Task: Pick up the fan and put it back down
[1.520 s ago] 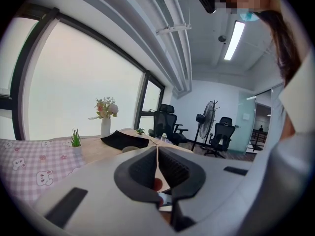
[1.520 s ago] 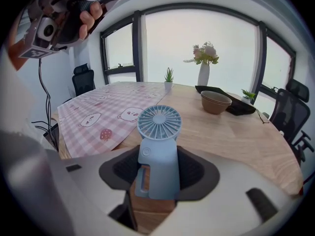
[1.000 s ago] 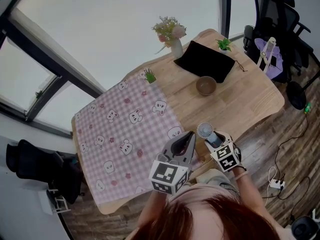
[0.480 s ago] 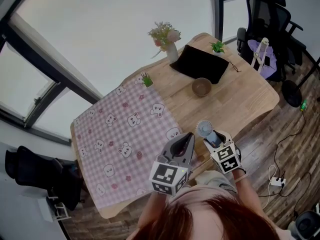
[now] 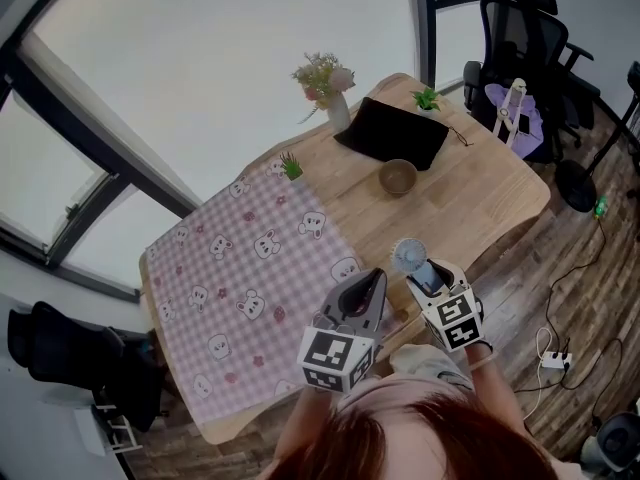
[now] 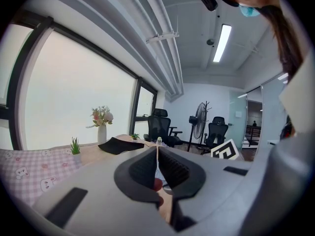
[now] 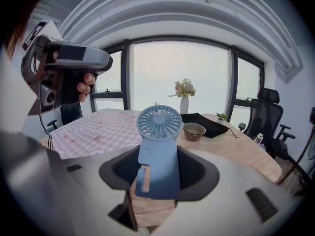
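Observation:
A small light-blue handheld fan (image 7: 157,146) stands upright between the pads of my right gripper (image 7: 157,170), which is shut on its handle. Its round grille sticks up above the jaws. In the head view the fan (image 5: 408,256) and right gripper (image 5: 421,274) hover over the near edge of the wooden table (image 5: 490,203). My left gripper (image 5: 371,282) is just to the left of them, shut, with its pads meeting in a thin line and nothing held (image 6: 157,154). A hand holds it up at the left of the right gripper view (image 7: 64,68).
A pink checked cloth with bear prints (image 5: 240,268) covers the table's left half. A brown bowl (image 5: 398,176), a black pouch (image 5: 392,134), a vase of flowers (image 5: 326,83) and two small green plants (image 5: 290,165) stand further back. Office chairs (image 5: 530,38) stand beyond the table's right end.
My right gripper has risen with the fan in it, so the table looks further below. The left gripper has barely moved. Both grips are unchanged.

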Demonstrator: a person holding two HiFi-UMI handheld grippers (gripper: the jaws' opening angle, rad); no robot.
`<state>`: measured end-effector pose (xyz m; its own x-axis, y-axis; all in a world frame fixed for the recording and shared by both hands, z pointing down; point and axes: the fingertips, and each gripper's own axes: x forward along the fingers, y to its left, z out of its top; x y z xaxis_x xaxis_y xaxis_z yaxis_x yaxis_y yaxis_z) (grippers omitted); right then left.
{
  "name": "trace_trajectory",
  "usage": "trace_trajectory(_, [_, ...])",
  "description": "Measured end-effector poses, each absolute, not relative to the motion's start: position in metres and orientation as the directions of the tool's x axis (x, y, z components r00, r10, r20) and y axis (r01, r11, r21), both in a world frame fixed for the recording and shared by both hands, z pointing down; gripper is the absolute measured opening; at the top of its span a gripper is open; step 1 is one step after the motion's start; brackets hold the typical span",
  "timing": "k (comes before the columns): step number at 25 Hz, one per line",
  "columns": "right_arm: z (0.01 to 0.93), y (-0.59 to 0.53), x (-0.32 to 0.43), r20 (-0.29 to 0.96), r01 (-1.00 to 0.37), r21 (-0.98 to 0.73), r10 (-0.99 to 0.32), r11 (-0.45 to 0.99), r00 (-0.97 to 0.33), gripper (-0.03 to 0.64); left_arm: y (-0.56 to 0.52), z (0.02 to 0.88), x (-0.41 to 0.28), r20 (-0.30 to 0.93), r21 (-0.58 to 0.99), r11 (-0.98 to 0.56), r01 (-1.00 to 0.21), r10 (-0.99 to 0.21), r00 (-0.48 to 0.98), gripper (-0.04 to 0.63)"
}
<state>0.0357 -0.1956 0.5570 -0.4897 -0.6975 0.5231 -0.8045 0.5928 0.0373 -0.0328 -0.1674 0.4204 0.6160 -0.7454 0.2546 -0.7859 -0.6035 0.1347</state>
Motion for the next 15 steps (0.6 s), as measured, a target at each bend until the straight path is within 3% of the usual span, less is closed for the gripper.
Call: trace_trajectory(15, [0.501, -0.181, 0.023, 0.424, -0.827, 0.084, -0.771, 0.556, -0.475, 0.213, -0.156, 0.417, -0.05, 0.234, 0.133, -0.617, -0.776, -0.741, 0.629, 0.014])
